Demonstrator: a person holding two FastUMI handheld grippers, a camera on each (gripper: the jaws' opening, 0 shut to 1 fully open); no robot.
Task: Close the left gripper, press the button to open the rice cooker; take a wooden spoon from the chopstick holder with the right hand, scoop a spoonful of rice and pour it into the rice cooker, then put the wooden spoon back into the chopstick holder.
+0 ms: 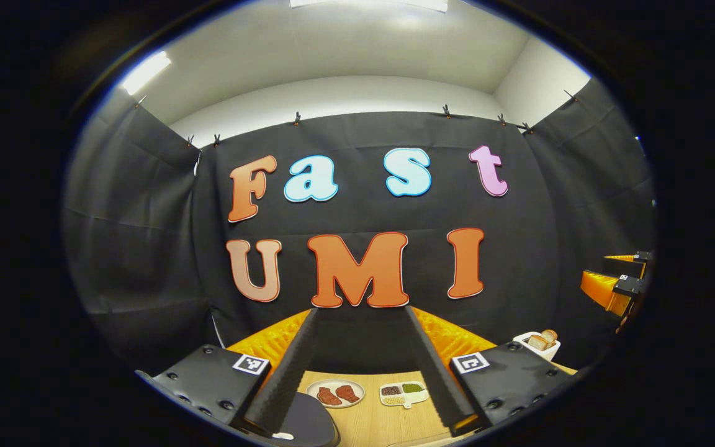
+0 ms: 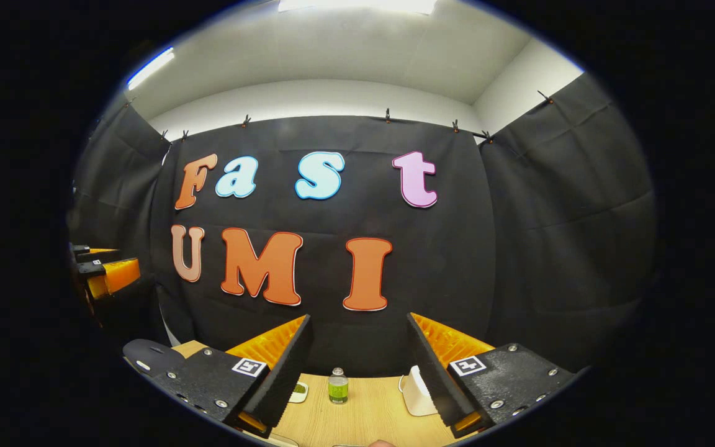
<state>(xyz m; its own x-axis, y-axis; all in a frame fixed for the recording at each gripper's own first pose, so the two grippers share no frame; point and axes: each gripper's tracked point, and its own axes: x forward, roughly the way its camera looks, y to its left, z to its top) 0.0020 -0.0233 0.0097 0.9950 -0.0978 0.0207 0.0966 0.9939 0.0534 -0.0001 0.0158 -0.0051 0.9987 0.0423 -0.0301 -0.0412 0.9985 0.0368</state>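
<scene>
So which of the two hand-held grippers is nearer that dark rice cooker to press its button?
Left, probably. The rice cooker sits just under the left hand-held gripper, by its left finger. From the right hand-held gripper it lies off to the side. Both are open.

Tabletop: pale wood grain. Left gripper: black ribbed fingers, orange backing, black-and-white square markers. On the tabletop: white plate with red-brown pieces; beside it white divided dish with dark, green and yellowish fills. Right gripper coloured alike; beyond it, a clear bottle with green contents.
</scene>
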